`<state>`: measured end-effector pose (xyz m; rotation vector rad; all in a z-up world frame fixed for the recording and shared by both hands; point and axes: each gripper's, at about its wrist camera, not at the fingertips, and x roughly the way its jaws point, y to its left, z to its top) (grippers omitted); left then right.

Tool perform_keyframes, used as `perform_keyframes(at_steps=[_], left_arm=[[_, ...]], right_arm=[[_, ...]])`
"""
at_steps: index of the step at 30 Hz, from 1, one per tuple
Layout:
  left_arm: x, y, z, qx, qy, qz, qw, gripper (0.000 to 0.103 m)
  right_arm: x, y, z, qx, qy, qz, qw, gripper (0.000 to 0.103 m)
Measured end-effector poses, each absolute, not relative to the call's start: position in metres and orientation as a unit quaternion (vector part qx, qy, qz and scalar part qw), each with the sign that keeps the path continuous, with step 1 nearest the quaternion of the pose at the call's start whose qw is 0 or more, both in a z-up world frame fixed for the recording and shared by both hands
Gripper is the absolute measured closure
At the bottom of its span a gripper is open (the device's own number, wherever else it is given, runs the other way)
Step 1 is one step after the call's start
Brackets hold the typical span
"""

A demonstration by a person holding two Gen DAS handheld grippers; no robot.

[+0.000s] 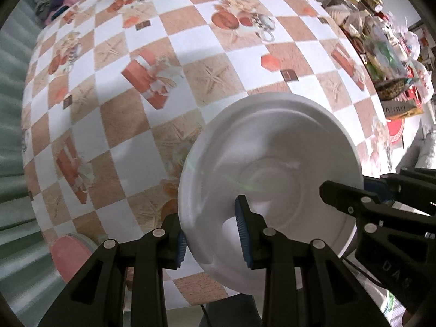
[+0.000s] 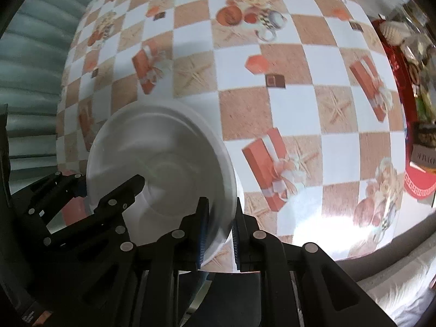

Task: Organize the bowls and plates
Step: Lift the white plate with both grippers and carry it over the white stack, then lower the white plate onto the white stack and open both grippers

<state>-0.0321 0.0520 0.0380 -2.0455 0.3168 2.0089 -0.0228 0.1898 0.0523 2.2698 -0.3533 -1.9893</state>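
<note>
Checkered orange-and-white tablecloth point(image 1: 169, 87), glossy with printed gift boxes and starfish, is seen covering the table; cluttered packages point(image 1: 381, 54) are lined along its far right edge. A white bowl point(image 1: 272, 163), smooth, round and shallow with a ridged rim, is held tilted above the near table edge. Its rim is pinched by both the left gripper point(image 1: 212, 234) and the right gripper point(image 2: 219, 234), blue ribbed pads narrowed on it. Placement is judged not yet done; a pink dish point(image 1: 70, 256) is seen below left.

One white bowl point(image 1: 272, 163), one pink plate point(image 1: 69, 256), two grippers.
</note>
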Motion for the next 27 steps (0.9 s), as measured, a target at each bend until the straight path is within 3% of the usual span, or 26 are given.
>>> perform_keyframes(at_steps=[8,11,17,20,22,23,24,27], left_arm=[[-0.029,0.053,0.024,-0.714,0.117,0.678,0.128,0.069],[-0.027,0.053,0.022,-0.716,0.121,0.676,0.125,0.064],[-0.026,0.048,0.032,-0.697,0.131,0.695,0.123,0.034],[-0.028,0.045,0.039,-0.687,0.129,0.704,0.125,0.026],[-0.028,0.042,0.044,-0.681,0.134,0.709,0.125,0.024],[-0.027,0.040,0.046,-0.681,0.132,0.709,0.130,0.024],[-0.027,0.038,0.047,-0.683,0.130,0.707,0.132,0.023],[-0.027,0.037,0.049,-0.698,0.130,0.692,0.130,0.023]], right_arm=[[-0.019,0.190,0.034,0.757,-0.114,-0.642,0.042,0.086],[-0.019,0.189,0.029,0.760,-0.111,-0.639,0.043,0.086],[-0.022,0.188,0.026,0.761,-0.105,-0.639,0.046,0.086],[-0.021,0.190,0.028,0.759,-0.106,-0.641,0.042,0.085],[-0.020,0.193,0.029,0.758,-0.108,-0.642,0.037,0.067],[-0.020,0.195,0.030,0.757,-0.107,-0.644,0.033,0.046],[-0.019,0.198,0.032,0.755,-0.103,-0.647,0.025,0.034],[-0.018,0.204,0.035,0.753,-0.114,-0.648,0.023,0.033]])
